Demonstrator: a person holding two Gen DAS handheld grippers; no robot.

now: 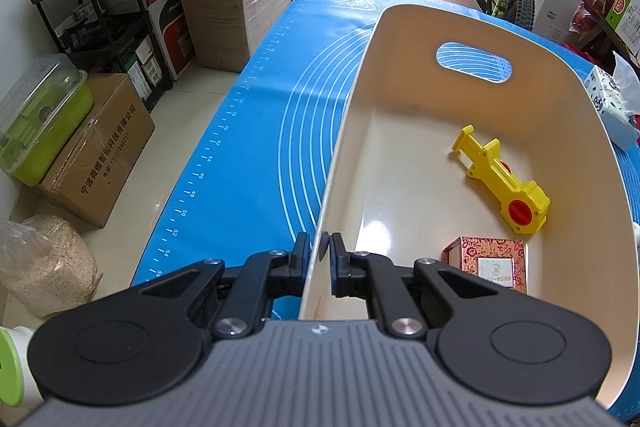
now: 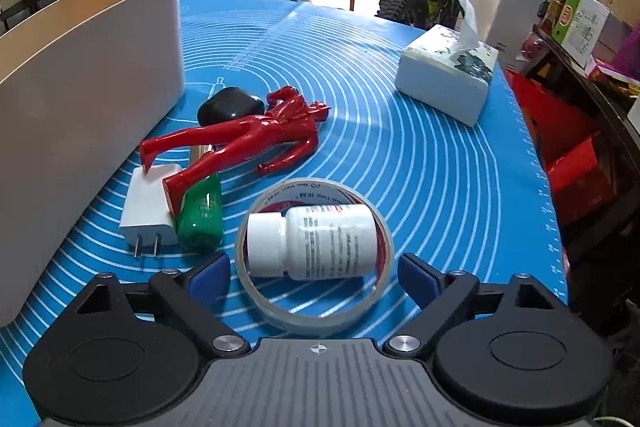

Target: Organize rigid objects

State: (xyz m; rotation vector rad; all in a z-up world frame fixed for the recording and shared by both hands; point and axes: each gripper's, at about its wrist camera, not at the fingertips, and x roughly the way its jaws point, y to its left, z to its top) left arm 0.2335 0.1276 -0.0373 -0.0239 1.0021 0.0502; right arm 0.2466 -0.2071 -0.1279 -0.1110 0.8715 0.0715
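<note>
blue mat surface (image 2: 420, 167), bin (image 1: 400, 39) at one side.
left claw (image 1: 320, 251) pinches the bin's wall; right claw (image 2: 314, 277) gapes around tape roll (image 2: 280, 319) and pill bottle (image 2: 320, 243).

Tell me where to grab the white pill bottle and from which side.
Grip the white pill bottle across its round body, coming from above. It lies on its side inside the tape roll, cap to the left; the open right gripper already straddles the ring, which blocks a low side approach.

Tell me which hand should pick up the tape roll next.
Right. The right gripper is open with its fingers on either side of the tape roll, which rings the white bottle. The left gripper is shut on the bin wall, steadying it.
</note>
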